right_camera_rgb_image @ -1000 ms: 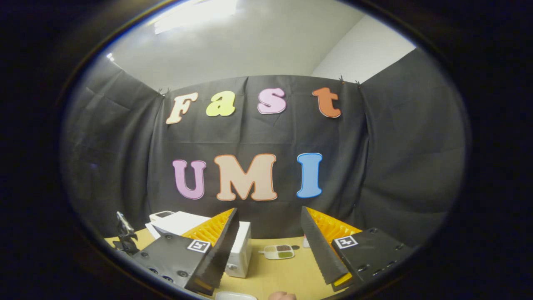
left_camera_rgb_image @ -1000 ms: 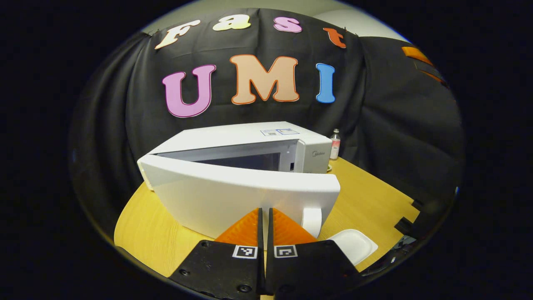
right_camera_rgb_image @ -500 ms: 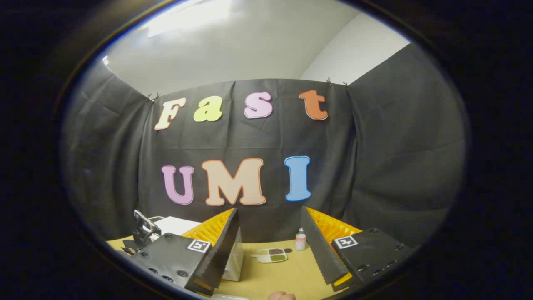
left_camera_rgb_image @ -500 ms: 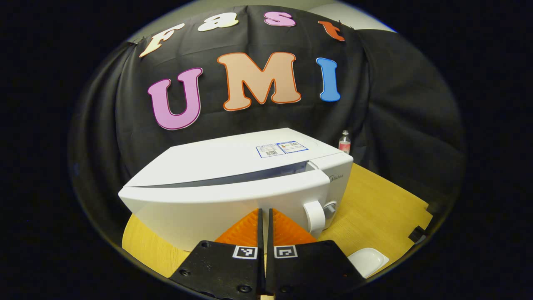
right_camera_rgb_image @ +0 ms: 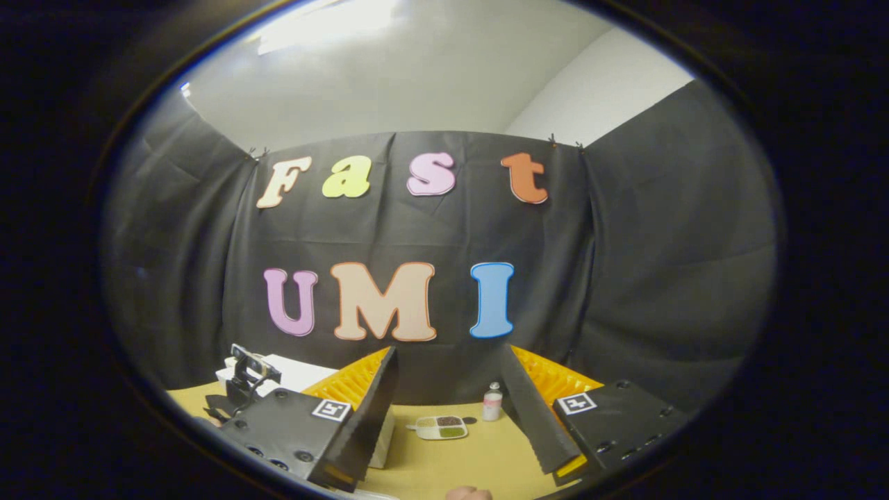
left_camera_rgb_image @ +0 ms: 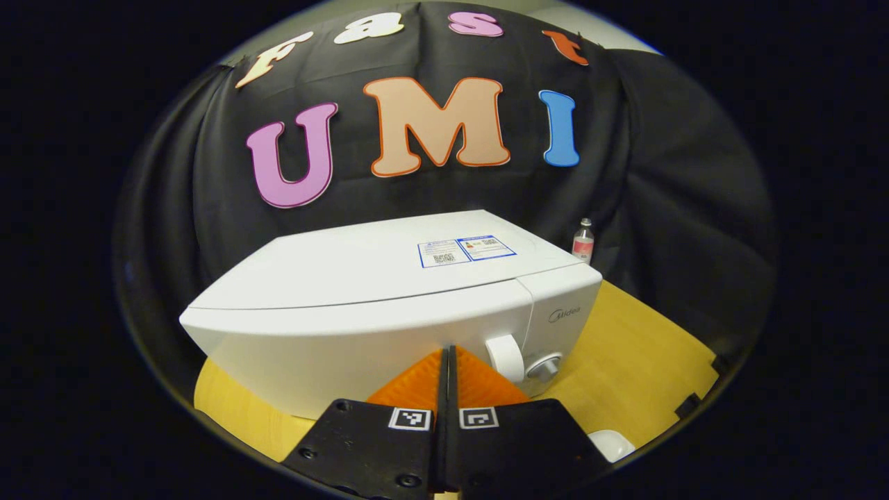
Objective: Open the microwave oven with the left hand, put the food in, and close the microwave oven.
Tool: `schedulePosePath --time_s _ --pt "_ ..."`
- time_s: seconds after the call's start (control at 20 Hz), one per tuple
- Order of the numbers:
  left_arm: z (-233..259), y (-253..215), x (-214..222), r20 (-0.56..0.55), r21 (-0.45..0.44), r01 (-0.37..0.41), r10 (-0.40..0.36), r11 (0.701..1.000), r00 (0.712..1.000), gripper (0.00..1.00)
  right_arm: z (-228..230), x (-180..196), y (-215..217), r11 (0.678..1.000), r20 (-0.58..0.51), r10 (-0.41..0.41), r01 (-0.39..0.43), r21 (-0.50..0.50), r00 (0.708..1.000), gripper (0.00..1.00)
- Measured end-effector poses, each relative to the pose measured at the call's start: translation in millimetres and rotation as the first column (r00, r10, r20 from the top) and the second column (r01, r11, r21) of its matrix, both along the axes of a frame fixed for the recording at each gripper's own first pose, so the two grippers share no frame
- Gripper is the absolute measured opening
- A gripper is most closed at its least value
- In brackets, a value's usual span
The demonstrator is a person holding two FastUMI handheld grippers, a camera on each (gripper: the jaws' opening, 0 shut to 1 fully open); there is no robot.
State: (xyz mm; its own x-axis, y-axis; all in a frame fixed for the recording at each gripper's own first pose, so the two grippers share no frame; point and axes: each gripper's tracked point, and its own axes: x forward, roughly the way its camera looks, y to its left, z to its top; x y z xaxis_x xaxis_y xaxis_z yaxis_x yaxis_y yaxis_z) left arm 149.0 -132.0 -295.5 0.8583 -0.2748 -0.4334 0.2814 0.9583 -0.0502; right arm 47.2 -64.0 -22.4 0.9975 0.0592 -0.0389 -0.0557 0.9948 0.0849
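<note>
The white microwave (left_camera_rgb_image: 389, 305) stands on the yellow table, its door flush against the body. In the left gripper view my left gripper (left_camera_rgb_image: 448, 353) is shut with nothing between its fingers, tips against the door front, just left of the white handle (left_camera_rgb_image: 505, 357) and the knob (left_camera_rgb_image: 544, 366). My right gripper (right_camera_rgb_image: 449, 351) hangs open and empty above the table, well to the right of the microwave (right_camera_rgb_image: 295, 371). A small compartment tray of food (right_camera_rgb_image: 439, 427) lies on the table between its fingers, farther off. The other gripper (right_camera_rgb_image: 244, 378) shows at the microwave.
A small bottle (left_camera_rgb_image: 583, 241) stands at the back of the table, right of the microwave, and appears again as the bottle (right_camera_rgb_image: 492, 401). A white dish (left_camera_rgb_image: 611, 443) lies near the table's front right edge. Black cloth walls close in behind and on both sides.
The microwave door swung from partly open to flush against the body, with my shut left gripper following it forward. The right gripper stayed open and barely shifted.
</note>
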Motion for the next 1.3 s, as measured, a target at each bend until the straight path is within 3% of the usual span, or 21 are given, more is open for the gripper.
schedulePosePath --time_s 0.25,0.45,0.5,0.55,0.6,0.65,0.7,0.75,0.8,0.9,0.95,1.0,1.05,1.3 --pt "37 -2 -6 0.088 -0.006 0.002 -0.002 1.0 0.996 0.01 -2 -2 4 1.0 -0.004 0.015 -0.015 -0.007 1.0 0.82" --pt "110 13 -16 0.201 -0.082 -0.017 0.033 0.997 0.979 0.01 -2 0 6 1.0 -0.005 0.016 -0.016 0.004 1.0 0.82" --pt "133 18 -18 0.24 -0.102 -0.017 0.041 0.995 0.97 0.01 -2 1 7 1.0 -0.007 0.015 -0.015 0.006 1.0 0.92" --pt "157 21 -20 0.276 -0.127 -0.009 0.044 0.992 0.96 0.01 -4 2 8 1.0 -0.01 0.015 -0.015 0.008 1.0 0.82" --pt "181 28 -21 0.31 -0.148 -0.009 0.055 0.989 0.949 0.03 -3 3 10 1.0 -0.012 0.018 -0.018 0.014 1.0 0.82" --pt "201 35 -25 0.336 -0.171 -0.008 0.066 0.985 0.939 0.07 -4 4 12 1.0 -0.014 0.02 -0.019 0.022 1.0 0.82" --pt "218 41 -28 0.352 -0.192 -0.006 0.075 0.981 0.933 0.19 -4 5 14 0.999 -0.017 0.023 -0.022 0.032 1.0 0.92" --pt "234 48 -30 0.361 -0.205 -0.011 0.086 0.979 0.929 0.3 -4 5 15 0.999 -0.017 0.025 -0.025 0.04 1.0 0.92" --pt "249 57 -34 0.38 -0.211 -0.022 0.102 0.977 0.919 0.53 -4 6 17 0.999 -0.015 0.028 -0.027 0.044 1.0 0.82" --pt "284 76 -44 0.437 -0.201 -0.054 0.139 0.978 0.889 0.98 -3 8 22 0.998 -0.011 0.035 -0.034 0.044 0.999 0.82" --pt "297 86 -48 0.462 -0.193 -0.075 0.158 0.978 0.873 0.94 -2 7 22 0.998 -0.009 0.037 -0.036 0.044 0.999 0.92" --pt "308 91 -53 0.48 -0.192 -0.088 0.172 0.977 0.86 0.94 0 7 23 0.998 -0.007 0.038 -0.038 0.046 0.999 0.92" --pt "317 95 -58 0.486 -0.195 -0.097 0.182 0.976 0.854 0.94 0 7 25 0.998 -0.006 0.041 -0.041 0.049 0.999 0.82" --pt "333 112 -82 0.462 -0.198 -0.142 0.22 0.97 0.859 0.94 5 7 30 0.998 0.003 0.048 -0.048 0.046 0.999 0.82"
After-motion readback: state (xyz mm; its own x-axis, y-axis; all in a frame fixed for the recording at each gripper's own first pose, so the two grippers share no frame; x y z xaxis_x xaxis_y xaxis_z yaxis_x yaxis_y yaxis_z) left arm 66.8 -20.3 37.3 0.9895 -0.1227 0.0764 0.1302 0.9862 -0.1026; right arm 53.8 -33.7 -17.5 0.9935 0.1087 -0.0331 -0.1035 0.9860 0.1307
